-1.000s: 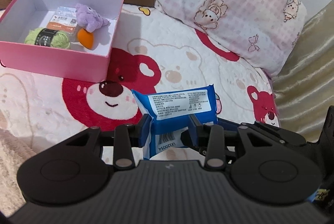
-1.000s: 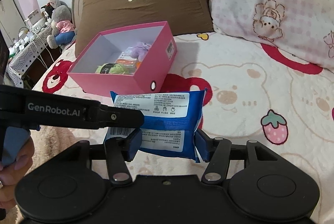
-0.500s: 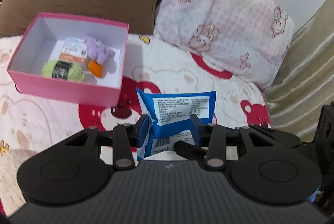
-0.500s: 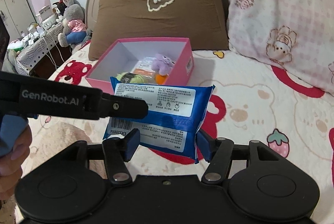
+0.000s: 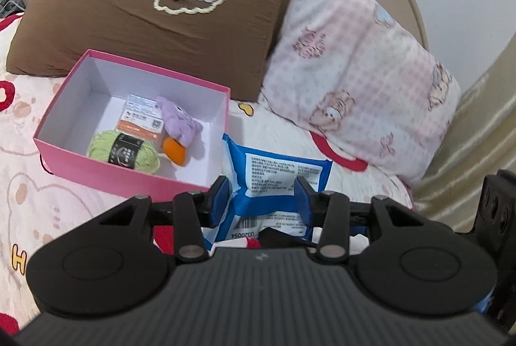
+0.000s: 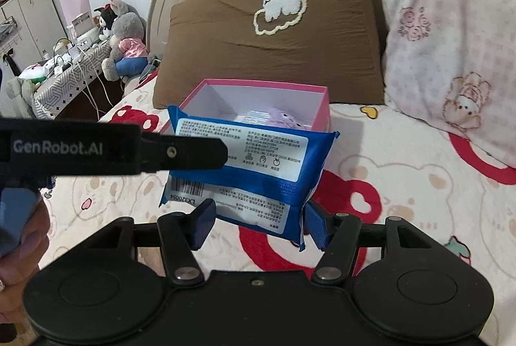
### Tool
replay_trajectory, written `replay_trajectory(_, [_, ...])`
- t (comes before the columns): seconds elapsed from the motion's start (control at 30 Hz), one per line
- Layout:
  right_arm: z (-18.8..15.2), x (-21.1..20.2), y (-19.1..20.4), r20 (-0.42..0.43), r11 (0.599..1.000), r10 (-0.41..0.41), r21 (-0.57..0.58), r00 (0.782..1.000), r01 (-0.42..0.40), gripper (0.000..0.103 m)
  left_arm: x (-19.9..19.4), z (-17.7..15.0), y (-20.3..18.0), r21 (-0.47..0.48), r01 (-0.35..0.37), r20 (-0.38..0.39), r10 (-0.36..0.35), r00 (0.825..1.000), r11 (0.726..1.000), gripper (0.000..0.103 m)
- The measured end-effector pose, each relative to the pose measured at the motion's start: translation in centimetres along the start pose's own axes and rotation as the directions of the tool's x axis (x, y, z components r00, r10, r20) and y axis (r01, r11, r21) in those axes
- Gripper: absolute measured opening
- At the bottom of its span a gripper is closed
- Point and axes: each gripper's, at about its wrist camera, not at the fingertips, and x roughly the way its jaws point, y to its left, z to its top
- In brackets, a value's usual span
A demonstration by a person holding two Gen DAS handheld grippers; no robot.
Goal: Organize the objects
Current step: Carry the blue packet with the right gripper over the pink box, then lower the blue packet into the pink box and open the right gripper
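Both the left gripper (image 5: 262, 197) and right gripper (image 6: 256, 223) clamped 1 blue wipes pack (image 6: 254, 162); uneven release risked catching the pink box (image 5: 96, 173) near rim.

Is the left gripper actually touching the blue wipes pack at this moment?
Touching. The left wrist view shows the left gripper with both blue pads pressed against the sides of the blue wipes pack, pinching it inward, no gap.
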Motion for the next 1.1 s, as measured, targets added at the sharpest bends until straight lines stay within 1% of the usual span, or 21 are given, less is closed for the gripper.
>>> replay_trajectory(0.13, [1.7,2.0,0.7,0.005,1.000,-0.002,-0.009,1.000,0.002,0.066,1.0,1.8,2.3,-0.026,-0.001,0.018,0.001,1.000,1.000,0.041])
replay_trajectory(0.2, [2.5,2.9,1.0,0.011,1.000,-0.004,-0.014,1.000,0.004,0.065,1.6,2.8,3.6,-0.027,-0.004,0.055,0.005,0.998,1.000,0.041])
replay_trajectory(0.23, [3.0,3.6,1.2,0.019,1.000,-0.005,-0.021,1.000,0.005,0.062,1.9,3.2,4.5,-0.046,-0.005,0.080,0.009,0.997,0.999,0.041])
replay_trajectory(0.27, [3.4,4.3,1.4,0.025,1.000,-0.001,-0.022,1.000,0.002,0.059,2.4,3.7,5.5,-0.068,-0.002,0.086,0.008,0.996,0.998,0.041])
replay_trajectory(0.33, [4.1,5.8,1.7,0.026,1.000,-0.006,-0.007,1.000,0.006,0.058,3.3,4.4,7.2,-0.106,0.003,0.094,0.007,0.996,0.994,0.041])
replay_trajectory(0.37, [4.4,6.3,1.9,0.034,1.000,-0.012,-0.009,0.999,0.012,0.057,3.8,4.9,8.1,-0.123,-0.004,0.088,0.015,0.996,0.992,0.041])
replay_trajectory(0.43, [5.1,7.7,2.2,0.048,1.000,-0.019,-0.005,0.999,0.019,0.055,4.8,5.5,9.3,-0.118,-0.027,0.089,0.037,0.995,0.993,0.041])
replay_trajectory(0.5, [5.8,9.1,2.2,0.048,1.000,-0.008,0.007,0.999,0.008,0.054,6.2,6.4,10.9,-0.164,-0.050,0.069,0.063,0.996,0.985,0.041])
replay_trajectory(0.53, [6.2,10.0,2.2,0.042,1.000,-0.005,0.014,0.999,0.005,0.053,6.7,6.7,11.6,-0.180,-0.064,0.073,0.079,0.994,0.982,0.042])
replay_trajectory(0.57, [6.6,11.0,2.2,0.034,1.000,0.000,0.024,0.999,-0.001,0.050,7.2,6.9,12.3,-0.194,-0.074,0.083,0.092,0.992,0.978,0.042])
replay_trajectory(0.6, [6.9,11.8,2.2,0.030,1.000,0.007,0.030,1.000,-0.008,0.049,7.7,7.1,12.9,-0.200,-0.081,0.083,0.100,0.992,0.976,0.042])
replay_trajectory(0.67, [7.5,13.8,2.4,0.010,1.000,0.001,0.028,1.000,-0.001,0.047,9.1,7.1,14.5,-0.244,-0.093,0.069,0.113,0.991,0.965,0.042])
replay_trajectory(0.8, [7.7,16.5,2.1,-0.009,0.999,0.011,0.033,1.000,-0.011,0.045,11.7,6.2,16.8,-0.265,-0.130,0.043,0.147,0.988,0.955,0.040])
replay_trajectory(0.87, [7.7,17.7,1.8,-0.020,0.999,0.018,0.033,1.000,-0.017,0.040,13.0,5.7,17.9,-0.267,-0.170,0.020,0.182,0.983,0.948,0.040])
replay_trajectory(0.9, [7.7,18.4,1.8,-0.026,0.999,0.027,0.024,0.999,-0.026,0.039,13.5,5.5,18.5,-0.274,-0.177,0.007,0.186,0.983,0.945,0.039])
replay_trajectory(1.0, [7.6,20.3,1.8,-0.051,1.000,0.023,0.009,0.998,-0.022,0.036,14.5,5.4,20.3,-0.308,-0.173,0.006,0.184,0.983,0.935,0.038])
replay_trajectory(1.1, [7.6,22.0,1.1,-0.079,0.998,0.046,0.041,0.996,-0.043,0.034,14.9,5.7,21.1,-0.321,-0.165,0.020,0.181,0.983,0.933,0.038])
